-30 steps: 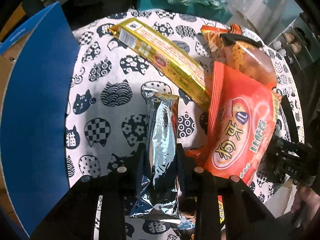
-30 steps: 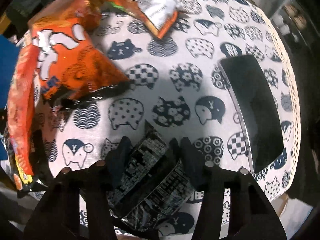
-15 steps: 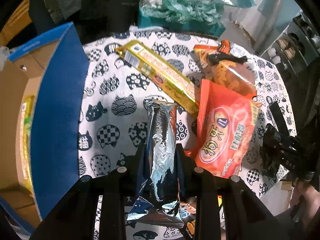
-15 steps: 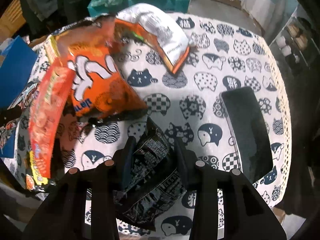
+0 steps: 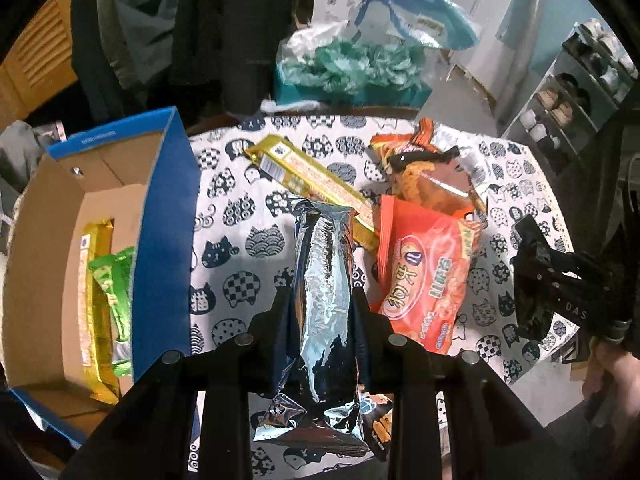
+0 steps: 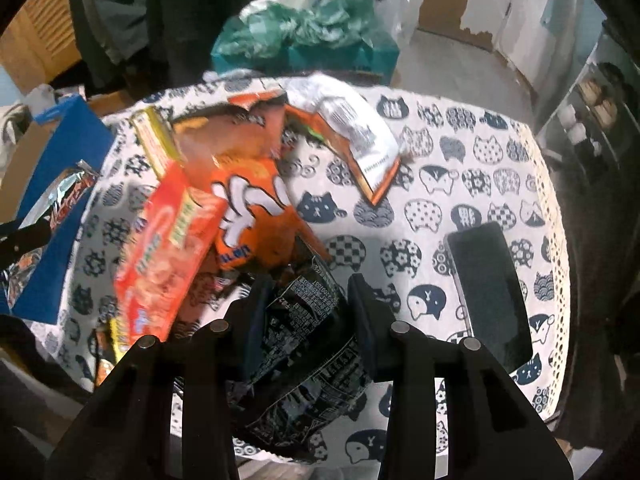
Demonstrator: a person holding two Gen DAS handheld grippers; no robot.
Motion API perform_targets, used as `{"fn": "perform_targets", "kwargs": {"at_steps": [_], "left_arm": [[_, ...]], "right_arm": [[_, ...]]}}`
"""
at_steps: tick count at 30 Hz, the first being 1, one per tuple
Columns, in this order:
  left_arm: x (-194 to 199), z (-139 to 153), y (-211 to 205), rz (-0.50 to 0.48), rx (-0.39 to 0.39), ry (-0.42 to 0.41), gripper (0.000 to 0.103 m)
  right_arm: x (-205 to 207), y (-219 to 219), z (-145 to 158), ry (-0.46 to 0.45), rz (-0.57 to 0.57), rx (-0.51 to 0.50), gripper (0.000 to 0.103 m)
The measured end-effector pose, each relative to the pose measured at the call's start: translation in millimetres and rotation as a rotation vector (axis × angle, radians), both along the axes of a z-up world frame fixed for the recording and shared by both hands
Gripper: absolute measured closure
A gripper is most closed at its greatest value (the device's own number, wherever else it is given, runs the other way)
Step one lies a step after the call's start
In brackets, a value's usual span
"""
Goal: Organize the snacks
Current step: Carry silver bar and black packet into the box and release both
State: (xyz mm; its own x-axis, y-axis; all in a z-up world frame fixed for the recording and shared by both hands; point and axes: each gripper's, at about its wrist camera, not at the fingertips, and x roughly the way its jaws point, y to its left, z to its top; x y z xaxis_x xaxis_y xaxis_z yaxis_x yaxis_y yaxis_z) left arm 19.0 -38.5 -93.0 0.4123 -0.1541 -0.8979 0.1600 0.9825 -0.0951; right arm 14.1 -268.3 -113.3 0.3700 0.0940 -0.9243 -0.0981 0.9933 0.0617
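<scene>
The left gripper (image 5: 320, 304) is clamping a long silver foil snack pack (image 5: 322, 280) between its two fingers, the jaws pressed in against both of its sides, and the pack is hanging above the cat-print tablecloth (image 5: 236, 216) with its crimped end pointing away from the camera. Just to its left a blue cardboard box (image 5: 164, 216) is standing open beside the table, with a gold pack (image 5: 90, 296) and a green pack (image 5: 114, 280) lying inside it. On the cloth beyond the silver pack a long gold box (image 5: 316, 180) is lying at a slant, and beside it an orange-red snack bag (image 5: 424, 276) is resting partly under a clear bag of orange snacks (image 5: 428, 176). The right gripper (image 6: 308, 312) is pinching a black snack bag (image 6: 304, 340) covered in white print, its fingers closed onto the bag's sides so that the film is crumpling between them. In the right wrist view that bag is hanging over the near edge of the table, touching the orange bags heaped to its left, while a dark phone (image 6: 488, 292) is lying flat on the cloth to its right, well apart from the snacks
</scene>
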Motion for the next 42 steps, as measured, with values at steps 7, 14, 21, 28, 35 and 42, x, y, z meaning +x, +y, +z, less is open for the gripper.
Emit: {"fn": "perform_targets", "kwargs": {"at_steps": [7,14,21,28,35,42], "left_arm": [[-9,19,3,-0.018,0.033,-0.068,0.074],[-15,32,16,-0.006,0.022,-0.100,0.074],[-18,42,35,0.029,0.016,-0.126,0.074],[-21,46,56,0.063,0.008,-0.139,0.074],[-24,51,79,0.100,-0.011,-0.152,0.074],[-26,54,102,0.139,-0.020,-0.165,0.074]], "right_arm": [[2,13,18,-0.044,0.033,0.027,0.065],[3,36,34,-0.074,0.078,0.044,0.065],[9,64,47,-0.096,0.125,0.063,0.065],[16,99,61,-0.119,0.183,0.080,0.065],[22,136,72,-0.134,0.239,0.096,0.065],[30,172,80,-0.144,0.287,0.112,0.065]]}}
